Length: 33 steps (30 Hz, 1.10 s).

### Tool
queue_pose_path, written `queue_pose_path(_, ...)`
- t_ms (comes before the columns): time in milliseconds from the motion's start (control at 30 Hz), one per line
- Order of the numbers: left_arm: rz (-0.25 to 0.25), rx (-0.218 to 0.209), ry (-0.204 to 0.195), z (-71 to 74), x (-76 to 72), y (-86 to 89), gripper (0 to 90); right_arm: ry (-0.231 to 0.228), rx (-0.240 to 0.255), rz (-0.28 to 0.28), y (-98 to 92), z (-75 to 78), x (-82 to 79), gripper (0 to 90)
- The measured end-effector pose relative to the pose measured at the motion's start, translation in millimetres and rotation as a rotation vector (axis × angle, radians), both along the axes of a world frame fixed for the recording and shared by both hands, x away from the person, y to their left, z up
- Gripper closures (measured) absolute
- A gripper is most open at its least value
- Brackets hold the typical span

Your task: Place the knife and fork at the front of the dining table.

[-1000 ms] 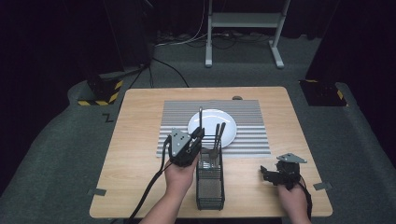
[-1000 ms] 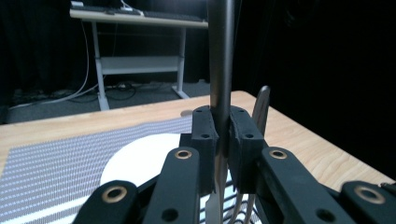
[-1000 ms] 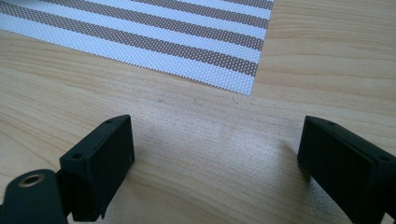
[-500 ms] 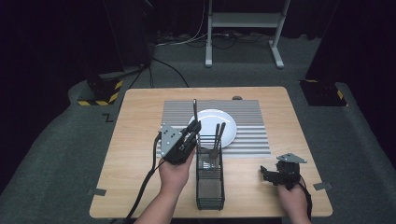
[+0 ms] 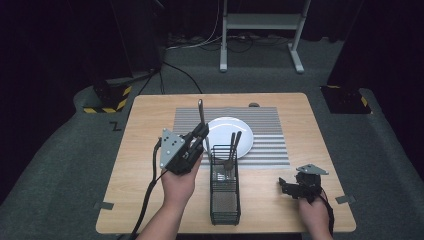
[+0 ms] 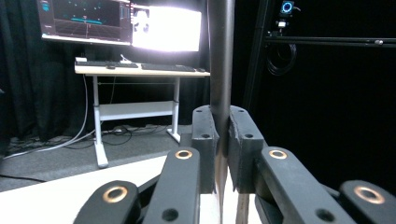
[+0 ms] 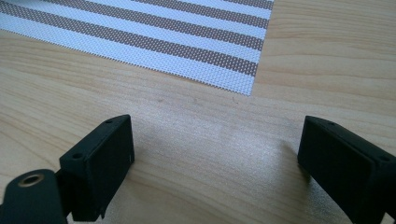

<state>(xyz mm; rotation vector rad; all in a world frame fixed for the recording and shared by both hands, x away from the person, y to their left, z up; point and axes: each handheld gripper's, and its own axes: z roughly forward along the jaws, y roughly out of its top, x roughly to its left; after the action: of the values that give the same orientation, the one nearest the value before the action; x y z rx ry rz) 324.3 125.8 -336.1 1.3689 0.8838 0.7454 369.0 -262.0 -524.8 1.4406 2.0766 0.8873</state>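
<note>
Left gripper (image 5: 200, 131) clamped on dark utensil handle (image 5: 201, 111) beside wire basket (image 5: 224, 192), white plate (image 5: 224, 132) behind, right gripper (image 5: 284, 186) wide open, empty, on table (image 5: 145, 150)

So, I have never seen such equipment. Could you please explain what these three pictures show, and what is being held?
A person sits at a wooden table and holds a hand tool with a two-jaw claw in each hand. One picture looks down from above; the other two come from small cameras riding on each claw. On the table lie a striped mat, a white plate and a black wire caddy with dark utensils standing in it. The left claw is shut on a dark utensil handle, raised upright beside the caddy. The right claw rests open, empty, near the mat's corner.
</note>
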Motion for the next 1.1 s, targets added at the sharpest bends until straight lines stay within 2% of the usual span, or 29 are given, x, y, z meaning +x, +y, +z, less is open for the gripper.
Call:
queue_pose_path(233, 0.022, 0.026, 0.007, -0.7, 0.9, 10.1, 82.0, 0.0, 0.0, 0.0, -0.1, 0.0, 0.0, 10.6)
queue_pose_path(533, 0.049, 0.012, 0.031, -12.6, 4.9, 25.1, 82.0, 0.0, 0.001, 0.0, 0.0, 0.0, 0.0, 10.6)
queue_pose_path(800, 0.083, 0.035, 0.057, -29.6, 9.9, 37.1, 82.0, 0.0, 0.001, 0.0, 0.0, 0.0, 0.0, 10.6)
queue_pose_path(933, 0.101, 0.029, 0.087, -40.3, 16.3, 43.0, 82.0, 0.0, 0.001, 0.0, 0.0, 0.0, 0.0, 10.7)
queue_pose_path(1100, 0.127, 0.054, 0.121, -54.8, 27.0, 49.0, 82.0, 0.0, 0.001, 0.0, 0.0, 0.0, 0.0, 10.7)
